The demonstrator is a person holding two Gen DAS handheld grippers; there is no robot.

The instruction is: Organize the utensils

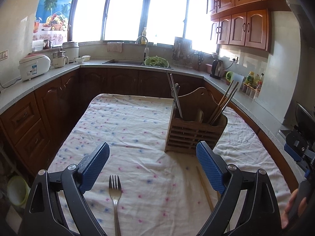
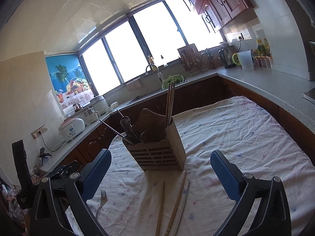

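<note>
On the cloth-covered table (image 2: 246,129), the utensil holder (image 2: 161,153) stands behind the loose chopsticks (image 2: 177,202); the fork (image 2: 101,202) lies to their left.

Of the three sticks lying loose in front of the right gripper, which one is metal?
The rightmost chopstick: thin, grey and shiny. The other two, the middle chopstick and the left chopstick, are tan wood.

- The right gripper (image 2: 160,174) hangs over the table with its two blue fingers (image 2: 97,174) wide apart and nothing between them.
- A wooden utensil holder (image 2: 159,150) stands on the spotted cloth (image 2: 236,137), with chopsticks (image 2: 170,102) and metal spoons (image 2: 128,127) sticking out of it.
- Three loose chopsticks (image 2: 173,206) lie on the cloth near the holder.
- A fork (image 2: 101,202) lies alone by the left finger.
</note>
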